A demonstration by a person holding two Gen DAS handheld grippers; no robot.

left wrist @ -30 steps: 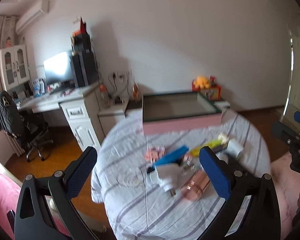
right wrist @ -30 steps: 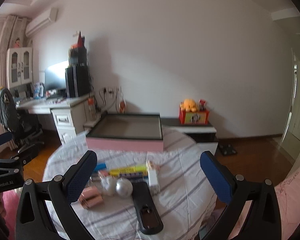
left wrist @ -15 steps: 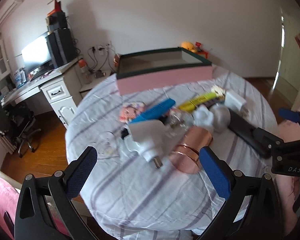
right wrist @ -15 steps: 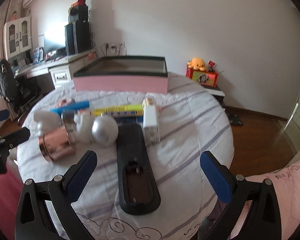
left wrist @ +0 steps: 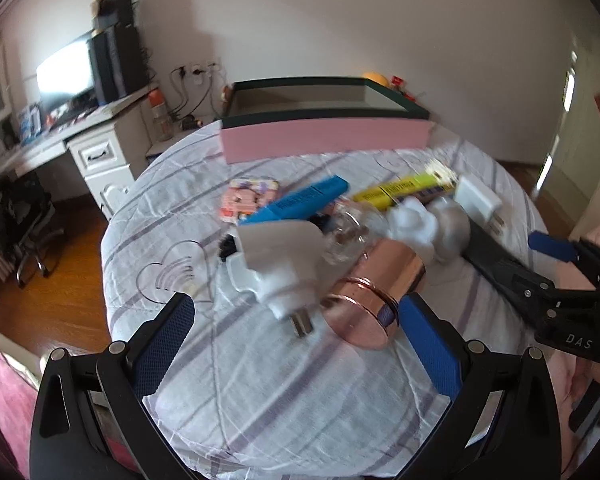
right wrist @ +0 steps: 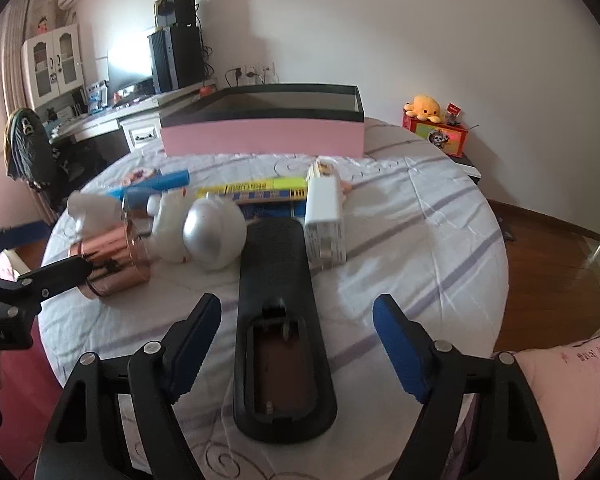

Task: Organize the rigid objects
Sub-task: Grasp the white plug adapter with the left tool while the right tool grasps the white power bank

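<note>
Black plastic remote control [right wrist: 278, 320], battery cover off and the empty compartment facing up, lies lengthwise on the round desk covered with a white cloth with lilac stripes [right wrist: 412, 220]. Right claw [right wrist: 298, 344] straddles its near half; jaws are closing, the remote sits between the blue pads, pads not touching it. Left claw [left wrist: 296, 344] hangs wide over the cloth with nothing between its pads; its right pad is just beside the rose-gold metallic cylinder [left wrist: 374, 300] lying on its side, contact unclear. Touching or crowding that cylinder: a white plug adapter with metal prongs [left wrist: 276, 264], a clear glass jar [left wrist: 350, 232], a white figurine [right wrist: 168, 220] and a silver ball [right wrist: 214, 230]. Behind them lie a blue rectangular box [left wrist: 300, 202], a yellow rectangular box [right wrist: 256, 191] and a small pink patterned packet [left wrist: 248, 196]. White charger block [right wrist: 325, 216] lies just beside the far end of the remote, to its right in the right wrist view. Pink rectangular box with a dark rim [right wrist: 262, 134], open at the top, stands at the far edge of the desk, apart from the cluster. Left wrist view is somewhat blurred.
</note>
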